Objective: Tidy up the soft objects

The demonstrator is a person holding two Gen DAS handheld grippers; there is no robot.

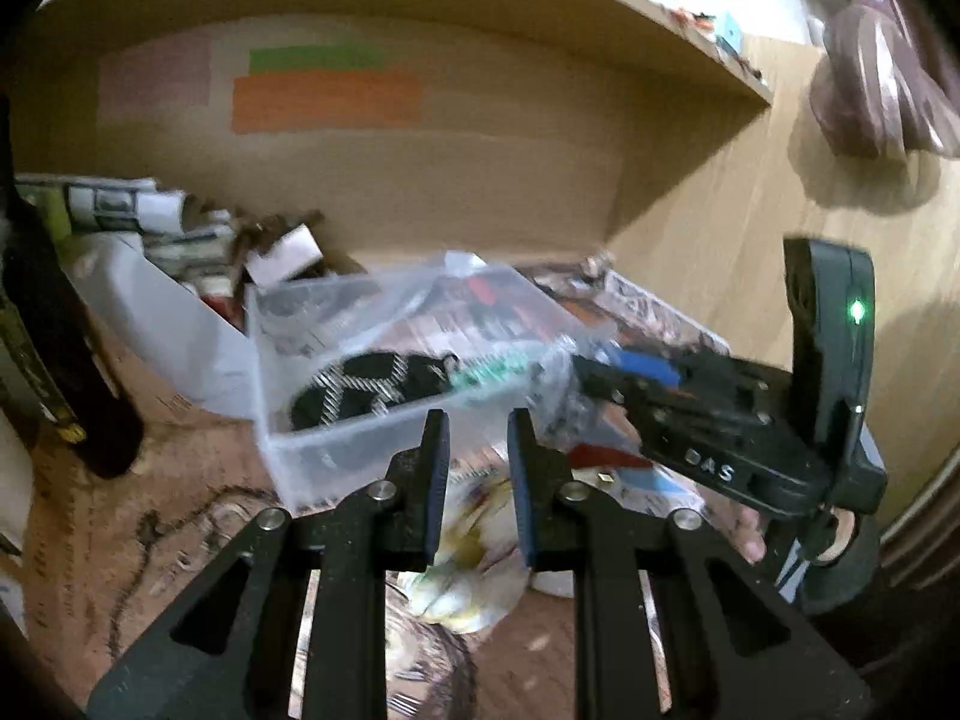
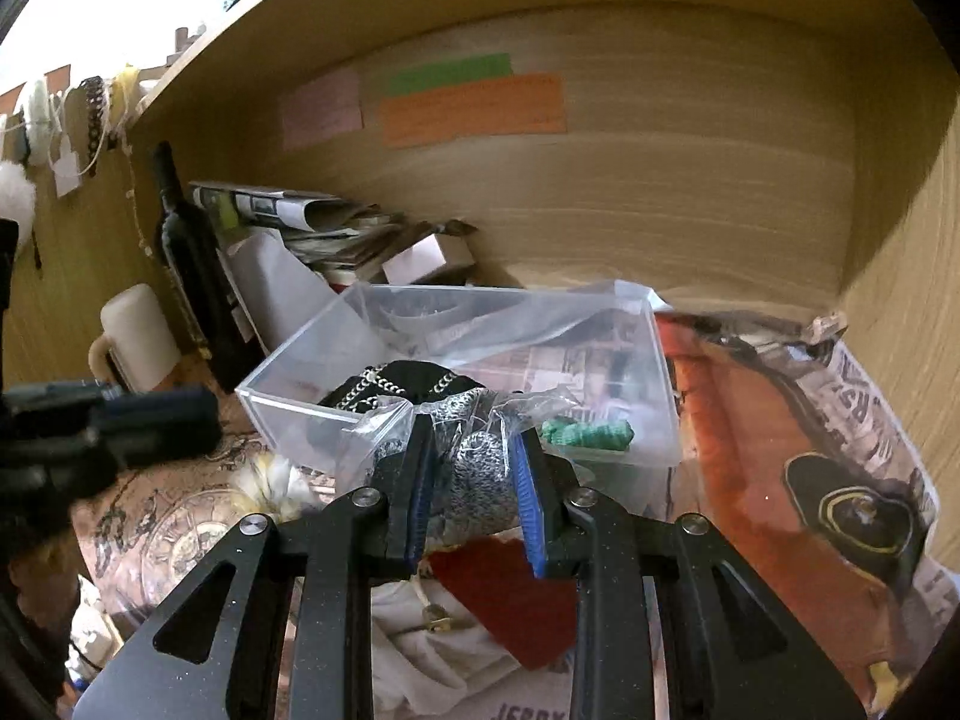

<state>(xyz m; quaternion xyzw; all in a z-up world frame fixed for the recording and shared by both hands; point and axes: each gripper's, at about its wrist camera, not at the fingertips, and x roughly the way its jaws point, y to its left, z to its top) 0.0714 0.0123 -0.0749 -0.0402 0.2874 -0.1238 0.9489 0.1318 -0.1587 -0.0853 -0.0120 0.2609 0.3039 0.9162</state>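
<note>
A clear plastic bin (image 2: 300,414) (image 1: 282,450) stands on the shelf. It holds a black cloth with a white chain pattern (image 2: 408,387) (image 1: 366,387) and a green knitted piece (image 2: 585,433) (image 1: 489,375). My right gripper (image 2: 471,450) is shut on a grey knitted item in a clear plastic bag (image 2: 480,474), at the bin's near edge; it also shows from the side in the left wrist view (image 1: 576,369). My left gripper (image 1: 478,420) is open and empty, just in front of the bin. A red cloth (image 2: 510,600) and a white cloth (image 2: 420,648) lie below the right gripper.
A dark wine bottle (image 2: 192,264) (image 1: 54,330) and a white mug (image 2: 135,339) stand at the left. Folded newspapers (image 2: 288,210) and a white box (image 2: 420,258) lie behind the bin. Printed paper (image 2: 810,450) covers the shelf at right. A yellow-white fluffy item (image 1: 462,558) lies under my left gripper.
</note>
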